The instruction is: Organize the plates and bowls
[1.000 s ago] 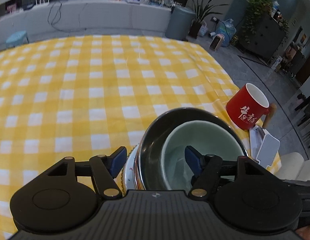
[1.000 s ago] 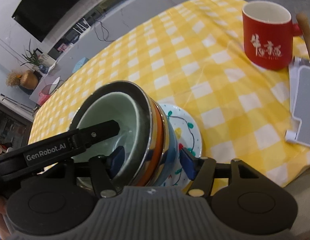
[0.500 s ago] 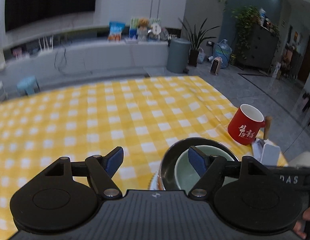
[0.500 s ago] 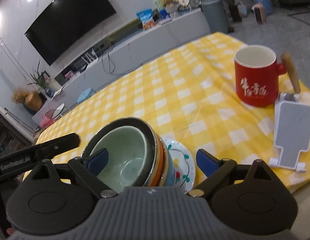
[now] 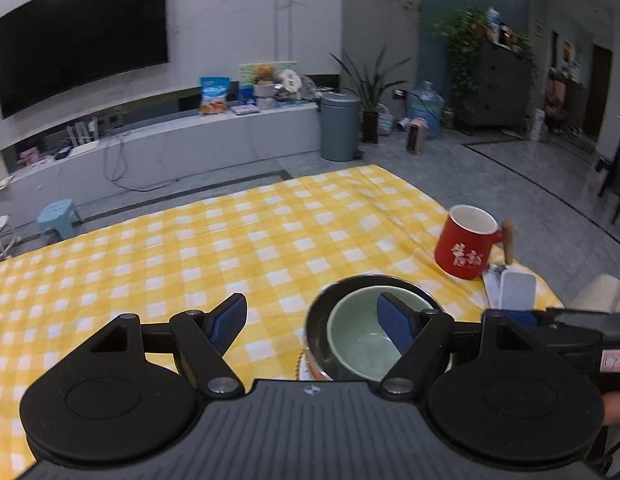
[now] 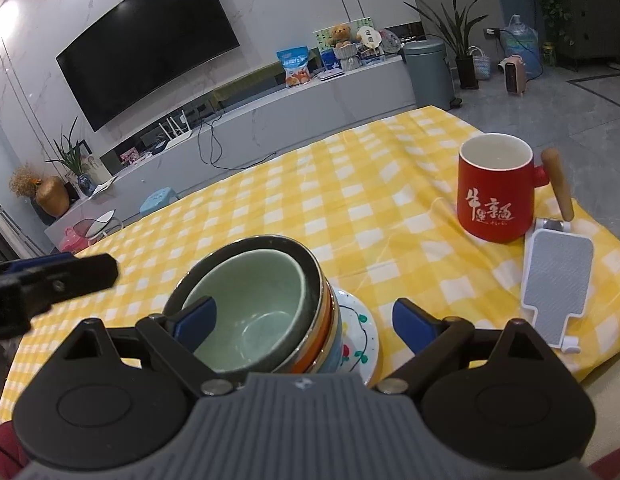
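A stack of bowls stands on a white painted plate [image 6: 360,340] on the yellow checked tablecloth [image 5: 190,256]. A pale green bowl [image 6: 250,308] sits inside a dark metal bowl [image 6: 310,268], over orange and blue bowls. The stack also shows in the left wrist view [image 5: 362,336]. My left gripper [image 5: 314,324] is open and empty, raised behind the stack. My right gripper [image 6: 306,320] is open and empty, raised just behind the stack; its fingers do not touch it.
A red mug [image 6: 496,190] with a wooden handle stands at the right of the table, also in the left wrist view [image 5: 466,242]. A white phone stand [image 6: 556,280] lies beside it near the table's right edge. A TV bench and bin stand beyond.
Both grippers opened wider, let go of the bowl stack and drew back and up from it. The stack stays on the plate.
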Demonstrator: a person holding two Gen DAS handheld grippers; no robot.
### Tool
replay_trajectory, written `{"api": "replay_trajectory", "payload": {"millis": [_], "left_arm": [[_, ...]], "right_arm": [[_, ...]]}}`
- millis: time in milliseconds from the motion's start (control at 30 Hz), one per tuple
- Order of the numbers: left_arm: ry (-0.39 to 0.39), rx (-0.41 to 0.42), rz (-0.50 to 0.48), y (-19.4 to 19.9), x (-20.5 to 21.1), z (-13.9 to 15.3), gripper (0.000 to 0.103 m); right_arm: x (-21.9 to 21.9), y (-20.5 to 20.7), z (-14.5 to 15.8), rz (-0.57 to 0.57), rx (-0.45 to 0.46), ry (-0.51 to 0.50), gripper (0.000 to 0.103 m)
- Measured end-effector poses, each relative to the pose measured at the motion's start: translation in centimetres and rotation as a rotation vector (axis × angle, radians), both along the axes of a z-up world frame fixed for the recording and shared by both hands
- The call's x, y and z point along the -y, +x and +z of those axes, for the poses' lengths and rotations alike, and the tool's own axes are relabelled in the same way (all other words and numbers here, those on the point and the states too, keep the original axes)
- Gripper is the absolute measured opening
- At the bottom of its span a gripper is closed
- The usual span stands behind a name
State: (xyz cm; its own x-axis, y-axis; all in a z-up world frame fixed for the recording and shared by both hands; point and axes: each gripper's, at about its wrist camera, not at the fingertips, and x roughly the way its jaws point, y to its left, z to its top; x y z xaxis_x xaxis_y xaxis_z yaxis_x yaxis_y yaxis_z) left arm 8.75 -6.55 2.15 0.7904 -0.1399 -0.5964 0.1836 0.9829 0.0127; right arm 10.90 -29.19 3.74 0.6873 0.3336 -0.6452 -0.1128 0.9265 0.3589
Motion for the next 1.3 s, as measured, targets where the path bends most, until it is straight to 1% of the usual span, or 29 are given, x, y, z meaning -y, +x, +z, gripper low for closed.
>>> {"api": "replay_trajectory", "payload": {"millis": [100, 167, 233, 300, 400, 533, 667, 833, 1067, 1167, 1300], "left_arm": [[0.017, 0.008, 0.036, -0.8, 0.0, 0.0, 0.087], [0.017, 0.01, 0.063, -1.5, -0.2, 0.0, 0.087], [0.003, 0.01, 0.092, -2.2, -0.3, -0.1, 0.087], [-0.014, 0.006, 0.113, -3.0, -0.6, -0.1, 0.087], [-0.028, -0.001, 0.138, -4.2, -0.8, -0.3, 0.087], [-0.015, -0.033, 0.148, -5.4, -0.9, -1.2, 0.087], [-0.011, -0.049, 0.183, -6.5, -1.2, -2.0, 0.087], [-0.009, -0.075, 0.169, -6.6, -1.2, -2.8, 0.087], [0.001, -0.075, 0.164, -7.1, -1.1, -3.4, 0.087], [-0.001, -0.074, 0.163, -7.2, -1.2, -3.4, 0.087], [-0.012, -0.08, 0.163, -7.3, -1.4, -3.5, 0.087]], "right_arm": [[-0.1, -0.8, 0.4, 0.003, 0.005, 0.007, 0.093], [-0.5, -1.8, 0.8, 0.008, 0.025, -0.008, 0.093], [-1.3, -2.8, 1.1, 0.02, 0.039, -0.073, 0.093], [-2.3, -3.8, 1.3, 0.028, 0.048, -0.162, 0.093], [-3.3, -5.1, 1.1, 0.044, 0.04, -0.215, 0.093], [-4.0, -6.6, 0.9, 0.061, 0.015, -0.208, 0.093], [-5.0, -7.8, 1.2, 0.087, 0.029, -0.227, 0.093], [-5.8, -8.6, 1.2, 0.106, 0.034, -0.233, 0.093], [-6.3, -8.9, 1.4, 0.109, 0.035, -0.228, 0.093], [-6.5, -9.0, 1.4, 0.107, 0.037, -0.235, 0.093], [-6.6, -9.0, 1.2, 0.106, 0.025, -0.221, 0.093]]}}
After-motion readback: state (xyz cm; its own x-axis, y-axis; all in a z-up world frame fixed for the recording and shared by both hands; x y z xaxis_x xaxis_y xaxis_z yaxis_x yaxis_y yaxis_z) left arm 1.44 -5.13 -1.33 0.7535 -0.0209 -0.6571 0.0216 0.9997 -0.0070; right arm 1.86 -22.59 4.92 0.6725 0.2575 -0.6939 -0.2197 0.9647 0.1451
